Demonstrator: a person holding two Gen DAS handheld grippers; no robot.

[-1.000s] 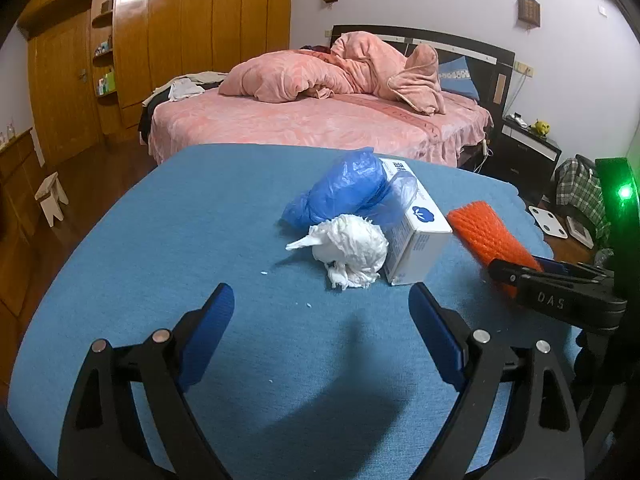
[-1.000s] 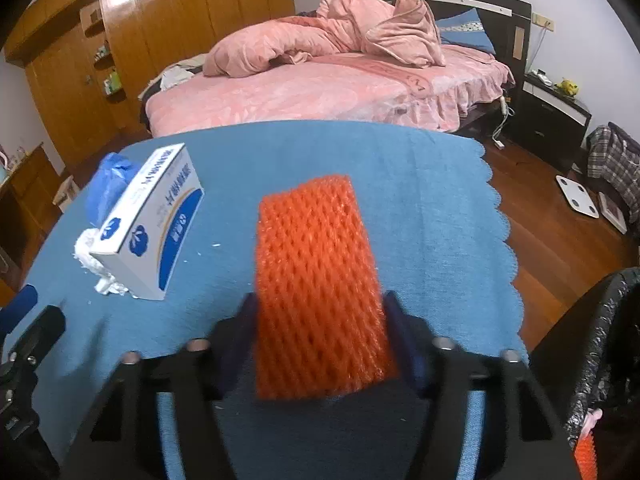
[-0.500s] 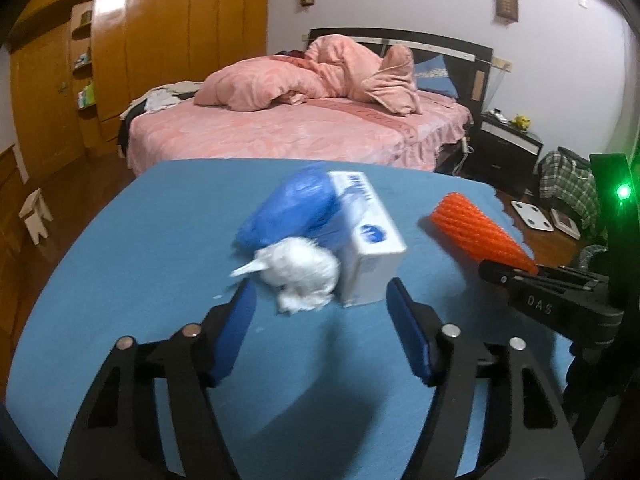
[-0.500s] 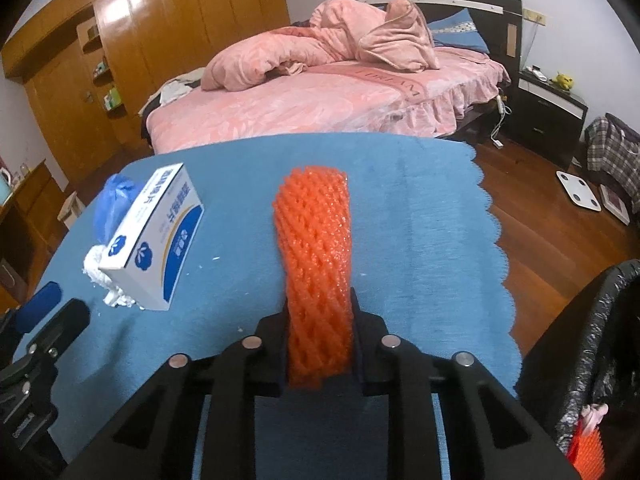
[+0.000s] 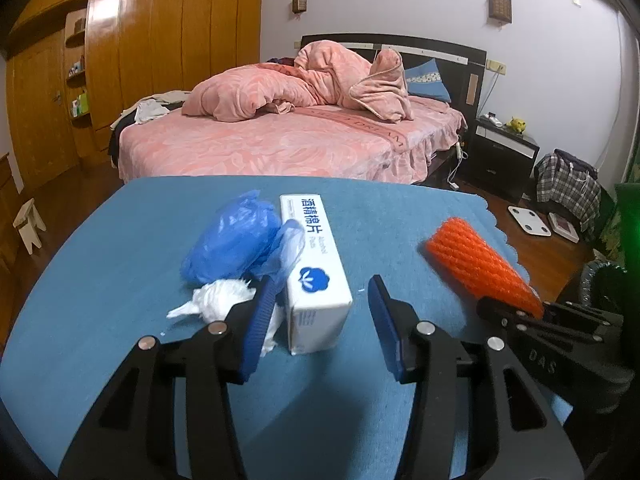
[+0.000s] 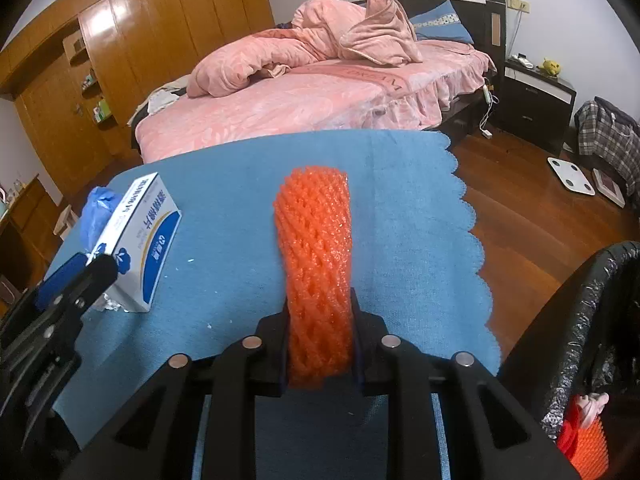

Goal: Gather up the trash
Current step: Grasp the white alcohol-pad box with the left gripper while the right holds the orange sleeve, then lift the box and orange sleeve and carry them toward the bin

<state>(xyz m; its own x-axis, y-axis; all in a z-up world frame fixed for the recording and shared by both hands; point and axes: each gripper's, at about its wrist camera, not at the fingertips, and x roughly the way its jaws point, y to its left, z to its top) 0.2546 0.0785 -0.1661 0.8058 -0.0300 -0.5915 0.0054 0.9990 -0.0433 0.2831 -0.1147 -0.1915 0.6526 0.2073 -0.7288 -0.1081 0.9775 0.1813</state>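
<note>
Right tool (image 6: 320, 332) clamped on orange foam net (image 6: 316, 260), left tool (image 5: 320, 320) apart, white box (image 5: 316, 276) between its fingers

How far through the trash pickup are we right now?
Done: some orange and pink trash lies in the black-lined bin. In hand: right gripper clamps the orange foam net. Left: white box, blue bag, tissue wad; left gripper open.
</note>
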